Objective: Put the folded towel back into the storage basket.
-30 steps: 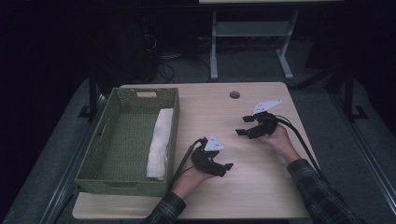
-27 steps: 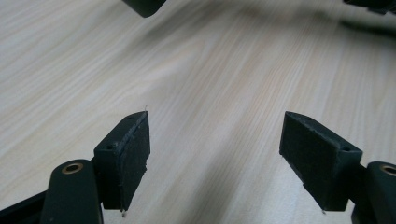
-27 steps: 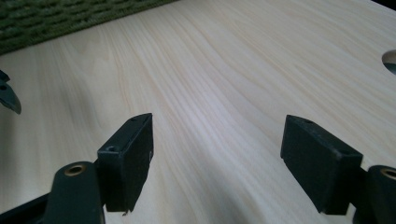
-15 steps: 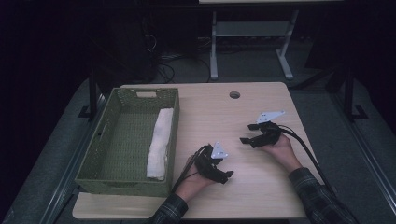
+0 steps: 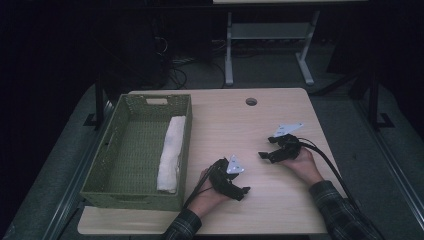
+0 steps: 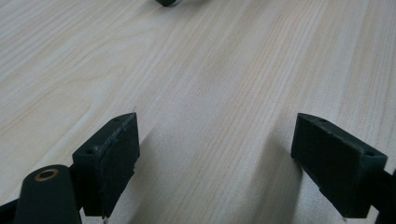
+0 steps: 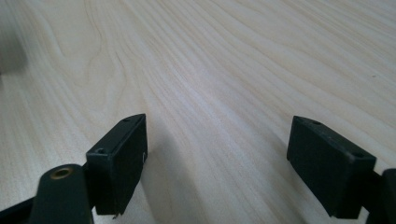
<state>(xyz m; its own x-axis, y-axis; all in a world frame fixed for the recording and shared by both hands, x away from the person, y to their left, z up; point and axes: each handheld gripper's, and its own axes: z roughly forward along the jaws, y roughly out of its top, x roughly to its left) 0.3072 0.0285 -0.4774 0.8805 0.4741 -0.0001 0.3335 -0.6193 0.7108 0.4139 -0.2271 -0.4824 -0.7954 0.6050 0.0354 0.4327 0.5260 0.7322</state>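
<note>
You are facing a table (image 5: 225, 125) with a basket (image 5: 107, 170) sitting at its nine o'clock side. A rolled towel (image 5: 170, 152) is lying in the basket along its three o'clock wall. A cable hole (image 5: 251, 101) is sitting toward twelve o'clock. Your left gripper (image 5: 240, 191) is resting at six o'clock, just beside the basket; your right gripper (image 5: 265, 156) is lying at four o'clock, apart from it.

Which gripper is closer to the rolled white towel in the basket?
Left. The left gripper lies just right of the towel; the right gripper is farther right across the table.
</note>
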